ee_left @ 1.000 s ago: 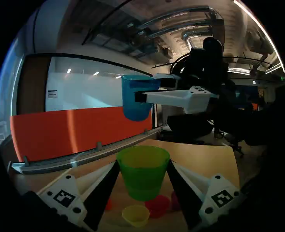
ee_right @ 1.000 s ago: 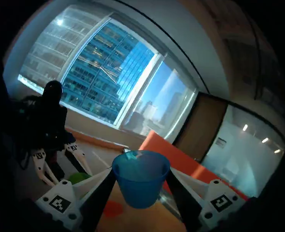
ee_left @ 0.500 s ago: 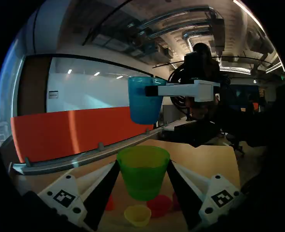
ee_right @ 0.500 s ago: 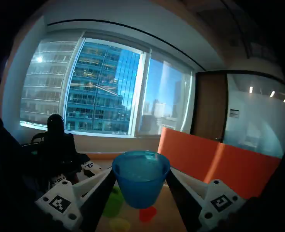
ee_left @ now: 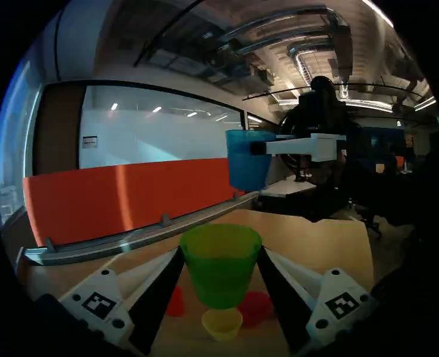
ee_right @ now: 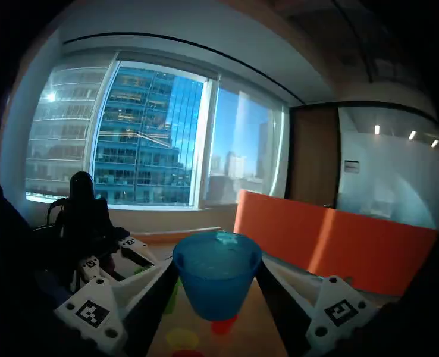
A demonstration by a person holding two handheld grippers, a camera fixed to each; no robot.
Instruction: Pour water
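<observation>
A green cup (ee_left: 220,271) stands upright between the fingers of my left gripper (ee_left: 220,256), which is shut on it above the wooden table (ee_left: 314,244). Farther off and higher hangs a blue cup (ee_left: 247,158), upright, clamped by my right gripper (ee_left: 250,149) reaching in from the right. In the right gripper view the blue cup (ee_right: 217,276) sits between the right gripper's (ee_right: 217,262) fingers, with a glinting liquid surface inside. My left gripper (ee_right: 137,262) shows lower left there, a sliver of the green cup (ee_right: 172,293) beside it.
Small cups lie on the table below: two red ones (ee_left: 175,301) (ee_left: 256,304) and a yellow one (ee_left: 222,323). An orange partition (ee_left: 130,196) with a metal rail runs along the table's far edge. A dark figure (ee_left: 323,137) stands behind the right gripper.
The right gripper has carried the blue cup to the right and farther from the green cup, and has levelled from a tilt to upright. The left gripper keeps the green cup steady.
</observation>
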